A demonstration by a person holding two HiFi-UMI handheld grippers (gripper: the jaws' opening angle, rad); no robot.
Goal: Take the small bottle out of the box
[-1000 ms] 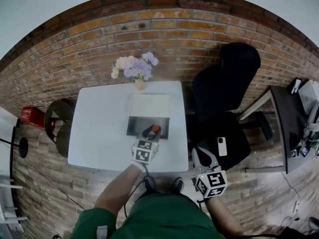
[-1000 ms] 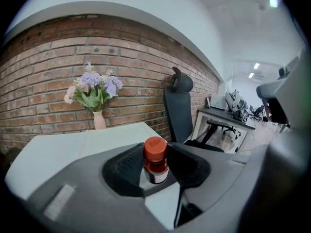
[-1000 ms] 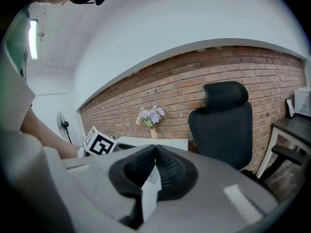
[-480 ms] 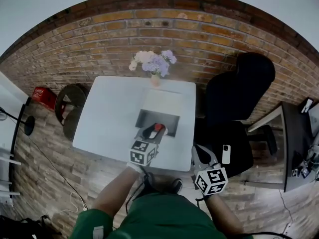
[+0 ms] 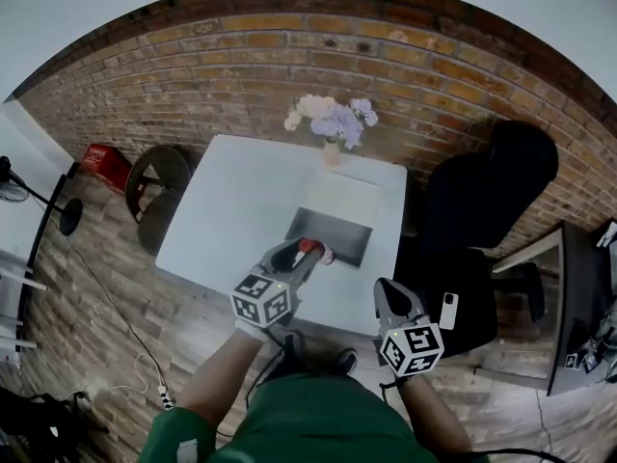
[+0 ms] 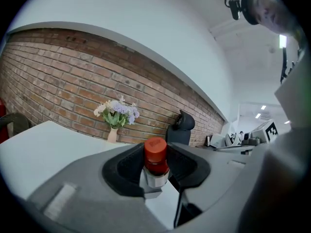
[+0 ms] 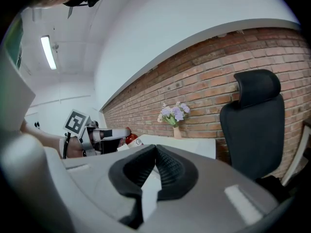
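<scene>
Keeping the left gripper [image 5: 305,251] fingers clamped firmly on the bottle [image 6: 155,160], held upright over the near edge of the box [image 5: 339,231], should clear the rim, while the right gripper [image 7: 154,155] fingers rest together, empty.

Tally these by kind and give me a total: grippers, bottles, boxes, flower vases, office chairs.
Grippers: 2, the left gripper and the right gripper
Bottles: 1, the small bottle, held in the left gripper
Boxes: 1, the box, open on the table
Flower vases: 1, the vase of flowers
Office chairs: 1, the black chair
Total: 6
</scene>
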